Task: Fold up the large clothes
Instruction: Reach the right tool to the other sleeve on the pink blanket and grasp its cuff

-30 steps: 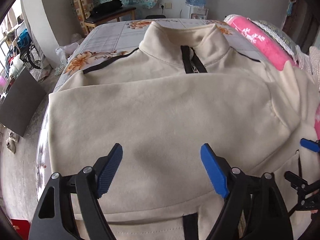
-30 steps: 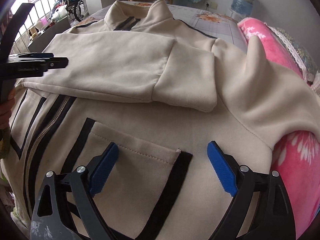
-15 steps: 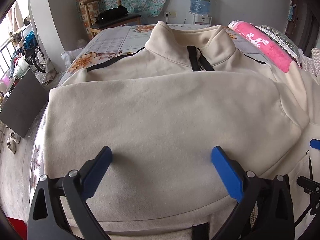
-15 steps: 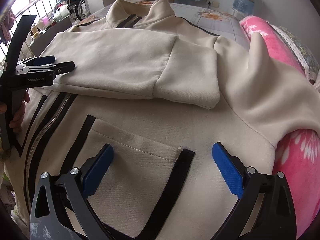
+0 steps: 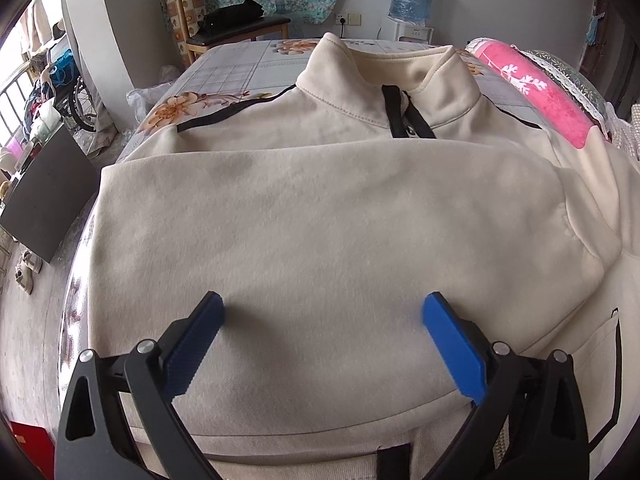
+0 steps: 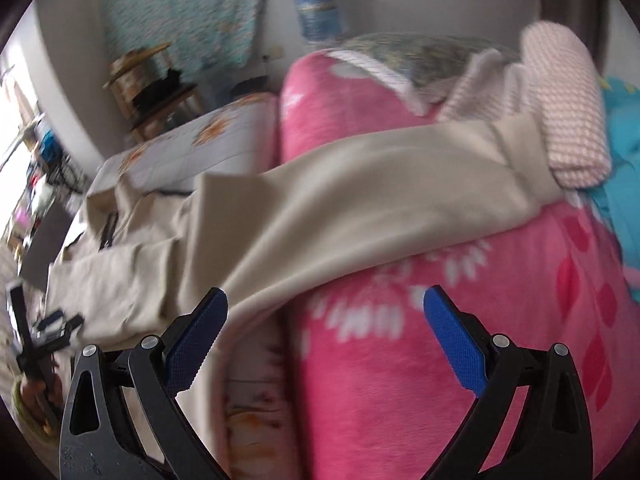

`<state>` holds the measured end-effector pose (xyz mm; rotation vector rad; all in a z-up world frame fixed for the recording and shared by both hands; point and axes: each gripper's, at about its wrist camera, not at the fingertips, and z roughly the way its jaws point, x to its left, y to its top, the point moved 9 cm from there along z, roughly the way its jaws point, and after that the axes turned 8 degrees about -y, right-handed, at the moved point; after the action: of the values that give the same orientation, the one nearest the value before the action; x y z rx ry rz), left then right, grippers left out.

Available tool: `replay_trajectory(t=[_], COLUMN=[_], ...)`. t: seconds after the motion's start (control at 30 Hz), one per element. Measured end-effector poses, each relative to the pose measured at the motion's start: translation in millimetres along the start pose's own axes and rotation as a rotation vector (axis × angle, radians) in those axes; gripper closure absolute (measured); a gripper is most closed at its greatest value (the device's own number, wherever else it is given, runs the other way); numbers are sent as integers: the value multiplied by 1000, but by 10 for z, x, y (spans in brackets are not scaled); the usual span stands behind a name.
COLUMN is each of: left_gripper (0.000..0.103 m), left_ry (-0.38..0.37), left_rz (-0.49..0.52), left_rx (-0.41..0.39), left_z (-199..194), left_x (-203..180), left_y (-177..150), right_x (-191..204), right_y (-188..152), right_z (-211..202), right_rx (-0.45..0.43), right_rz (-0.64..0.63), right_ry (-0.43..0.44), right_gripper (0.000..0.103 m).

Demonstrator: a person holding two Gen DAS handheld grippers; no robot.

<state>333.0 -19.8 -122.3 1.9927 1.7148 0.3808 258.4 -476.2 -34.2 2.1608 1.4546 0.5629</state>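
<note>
Two grippers, each with blue pads. Left gripper (image 5: 322, 310): jaws spread to their widest after just opening, nothing between the pads; it hovers over the jacket (image 5: 320, 220), directly above the sleeve (image 5: 328, 240) folded across the chest, collar beyond it. The jacket lies face up on the bed (image 5: 224, 68). Right gripper (image 6: 325, 307): jaws wide apart, holding nothing; this view is blurred. It sits over the pink blanket (image 6: 384, 360) beside the jacket, whose other sleeve (image 6: 360, 204) drapes over that blanket just beyond the pads, apart from them.
</note>
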Motion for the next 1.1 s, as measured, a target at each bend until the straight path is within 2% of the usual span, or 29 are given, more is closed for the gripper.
replay_trajectory(t=[0.17, 0.27, 0.33, 0.5, 0.83, 0.97, 1.1], left_gripper=[5, 5, 5, 5, 5, 5, 5], left_ry=[-6, -10, -10, -10, -9, -9, -10], left_rz=[6, 12, 12, 10, 7, 7, 7], left_rx=[5, 0, -1, 11, 29, 29, 30], left_z=[6, 7, 10, 17, 19, 18, 17], left_x=[-3, -4, -9, -9, -2, -2, -2], left_y=[4, 2, 2, 3, 1, 2, -1], right_x=[-1078, -1417, -1549, -1739, -1932, -1965, -1922], right_y=[173, 187, 212, 322, 368, 390, 535], right_z=[274, 468, 559, 702, 954, 871, 562], right_rx=[38, 73, 75, 51, 35, 23, -64], right_rz=[369, 517, 565, 637, 748, 744, 695], right_ry=[-12, 10, 1, 13, 50, 67, 83], right_gripper=[28, 38, 42, 55, 68, 91, 95])
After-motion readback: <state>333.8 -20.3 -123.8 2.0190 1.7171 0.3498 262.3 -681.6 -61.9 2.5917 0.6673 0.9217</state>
